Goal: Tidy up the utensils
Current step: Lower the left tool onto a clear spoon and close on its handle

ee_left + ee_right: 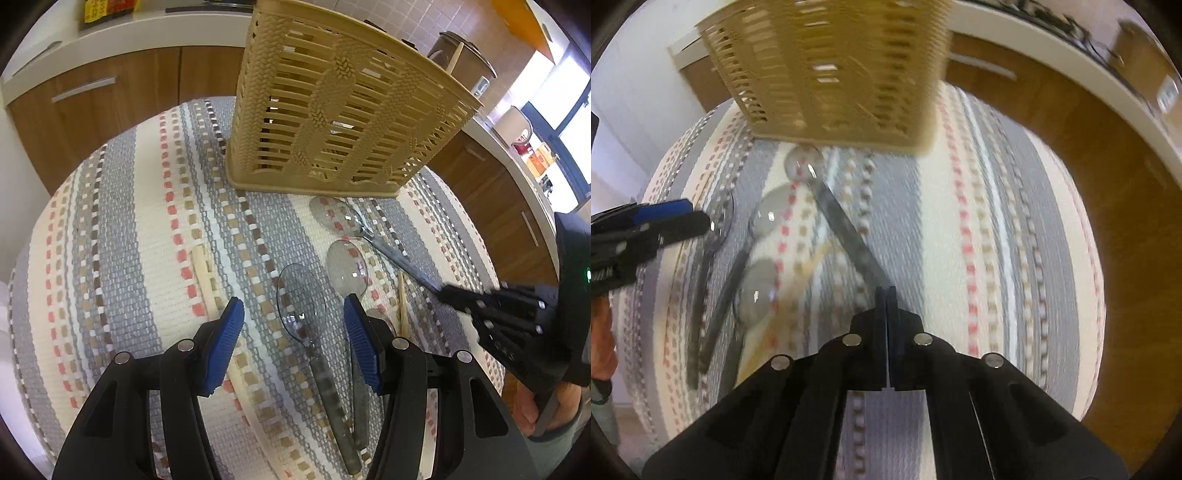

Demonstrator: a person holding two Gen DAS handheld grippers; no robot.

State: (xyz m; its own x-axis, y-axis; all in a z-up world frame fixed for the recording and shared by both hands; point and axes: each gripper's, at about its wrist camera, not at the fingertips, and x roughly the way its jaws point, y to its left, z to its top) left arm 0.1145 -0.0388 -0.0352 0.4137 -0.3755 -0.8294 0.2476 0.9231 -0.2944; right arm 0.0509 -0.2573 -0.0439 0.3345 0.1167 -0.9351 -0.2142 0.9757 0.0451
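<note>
A clear spoon (805, 166) lying just in front of the beige basket (332, 110) is being gripped at its handle end by the right gripper (886, 291), its jaws closed tight on it. Two more spoons (301, 299) are being straddled by the left gripper (293, 325), half open and holding nothing, on the striped cloth (129, 221).

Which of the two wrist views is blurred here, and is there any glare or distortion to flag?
Left wrist view: sharp; the spoons and basket read clearly, fisheye bends the striped cloth, and the window at the right edge is blown out. Right wrist view: motion-smeared throughout, basket slats and cloth stripes streaked, though the right gripper itself stays crisp, jaws shut on a spoon handle.
</note>
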